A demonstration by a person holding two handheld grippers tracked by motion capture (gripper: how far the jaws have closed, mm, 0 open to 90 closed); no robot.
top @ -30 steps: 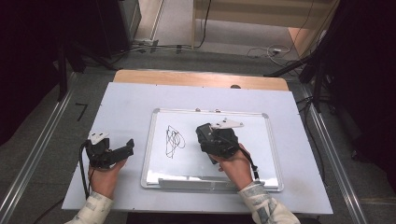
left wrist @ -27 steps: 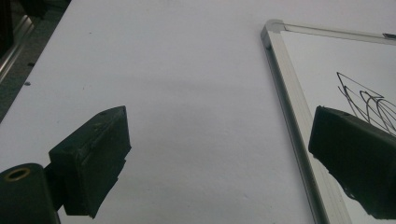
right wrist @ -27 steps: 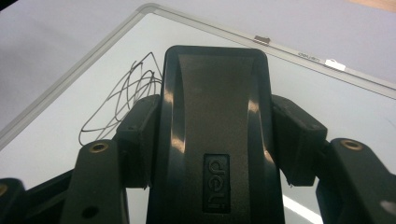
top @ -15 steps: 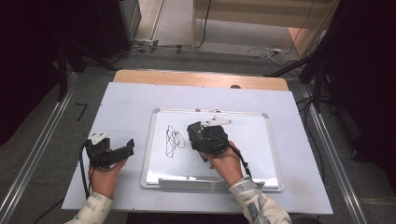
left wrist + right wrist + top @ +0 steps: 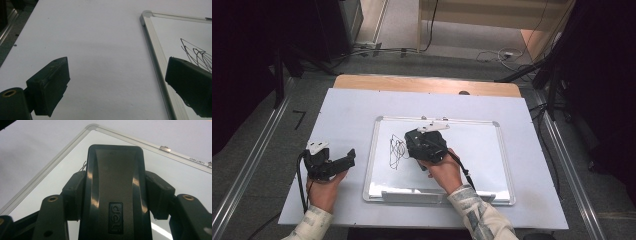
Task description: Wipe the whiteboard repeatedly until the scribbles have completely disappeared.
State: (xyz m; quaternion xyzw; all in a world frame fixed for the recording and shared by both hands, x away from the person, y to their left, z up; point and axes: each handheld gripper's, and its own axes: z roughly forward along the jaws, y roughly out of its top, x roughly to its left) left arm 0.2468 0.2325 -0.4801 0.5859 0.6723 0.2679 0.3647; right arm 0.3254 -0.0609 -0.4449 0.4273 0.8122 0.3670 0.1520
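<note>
A whiteboard with a silver frame lies flat on the white table, and a black scribble marks its left part. My right gripper rests over the board just right of the scribble, shut on a black whiteboard eraser that lies flat between its jaws. The scribble peeks out past the eraser's left edge. My left gripper stands open on the table left of the board, nothing between its jaws. The board's left frame and the scribble run beside its right jaw.
The white table top has bare room left of and behind the board. A wooden strip runs along its far edge. A pen tray sits at the board's near edge. Metal rails and cables flank the table.
My right gripper has slid left across the board with the eraser, ending next to the scribble. The left gripper has stayed in place.
</note>
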